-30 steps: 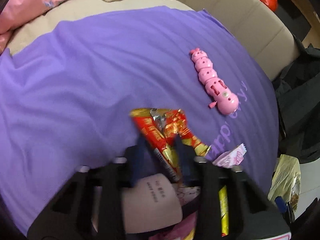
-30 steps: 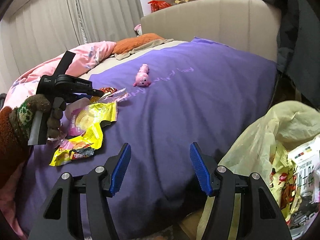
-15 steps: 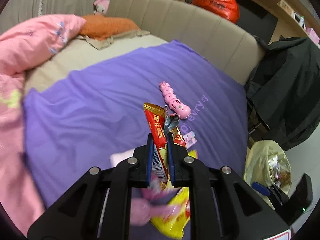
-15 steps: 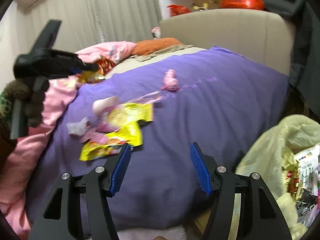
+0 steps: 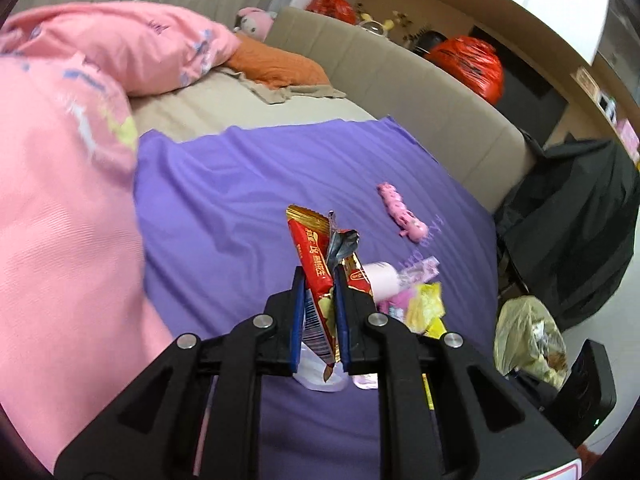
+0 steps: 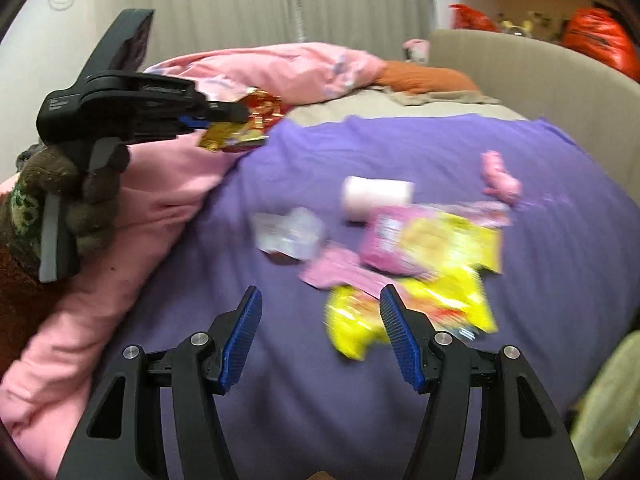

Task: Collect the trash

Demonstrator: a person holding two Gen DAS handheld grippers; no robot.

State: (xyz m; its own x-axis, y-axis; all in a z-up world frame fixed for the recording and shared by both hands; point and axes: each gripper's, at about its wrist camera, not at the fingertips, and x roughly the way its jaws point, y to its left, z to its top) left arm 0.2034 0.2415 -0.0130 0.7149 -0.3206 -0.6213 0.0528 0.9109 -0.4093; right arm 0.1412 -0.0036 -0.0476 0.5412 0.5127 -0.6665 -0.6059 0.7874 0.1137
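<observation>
My left gripper (image 5: 319, 280) is shut on a red and gold snack wrapper (image 5: 314, 256), lifted clear above the purple sheet (image 5: 224, 208). The right wrist view shows that same left gripper (image 6: 224, 114) high at the left with the wrapper (image 6: 248, 124) in its jaws. My right gripper (image 6: 320, 320) hangs open and empty over the sheet (image 6: 400, 140). Just beyond its right finger lie yellow wrappers (image 6: 440, 280), a pink wrapper (image 6: 344, 272), a clear crumpled wrapper (image 6: 288, 232) and a pale pink cup (image 6: 378, 194) on its side. A pale trash bag (image 5: 528, 336) stands off the bed at the right.
A pink caterpillar toy (image 5: 402, 216) lies on the sheet further back. A pink duvet (image 5: 60, 200) is heaped at the left. A beige headboard (image 5: 400, 80) runs behind, with red bags (image 5: 472, 68) beyond it. Dark clothing (image 5: 572, 220) hangs at the right.
My left gripper shut on the red wrapper and lifted it off the bed, up and to the left. My right gripper swung left from the trash bag to over the wrapper pile.
</observation>
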